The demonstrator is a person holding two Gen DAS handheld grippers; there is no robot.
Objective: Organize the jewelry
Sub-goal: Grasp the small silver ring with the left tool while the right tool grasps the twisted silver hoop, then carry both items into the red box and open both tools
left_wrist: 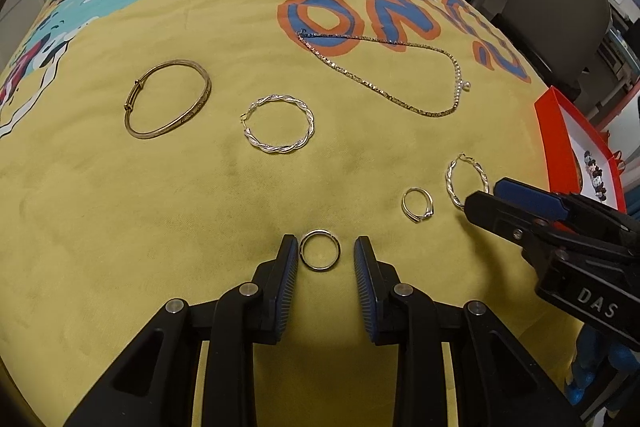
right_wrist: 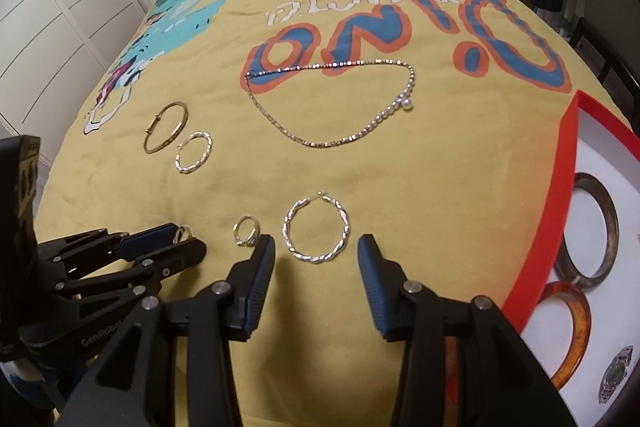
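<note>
Jewelry lies on a yellow printed bedspread (left_wrist: 120, 207). My left gripper (left_wrist: 326, 255) is open, its fingers on either side of a plain ring (left_wrist: 320, 250), which also shows in the right wrist view (right_wrist: 182, 234). My right gripper (right_wrist: 316, 247) is open around a twisted silver hoop earring (right_wrist: 316, 231), seen in the left wrist view too (left_wrist: 466, 180). A ring with a stone (left_wrist: 418, 205) (right_wrist: 247, 230) lies between the two. Farther off lie a second twisted hoop (left_wrist: 280, 125), a brass bangle (left_wrist: 168, 99) and a chain necklace (left_wrist: 384, 71).
A red box with a white inside (right_wrist: 568, 187) stands at the right edge of the bed, holding two bangles (right_wrist: 592, 227) and a watch (right_wrist: 616, 375). A chair (left_wrist: 560, 7) and furniture stand beyond the bed. White cupboard doors (right_wrist: 48, 27) are on the left.
</note>
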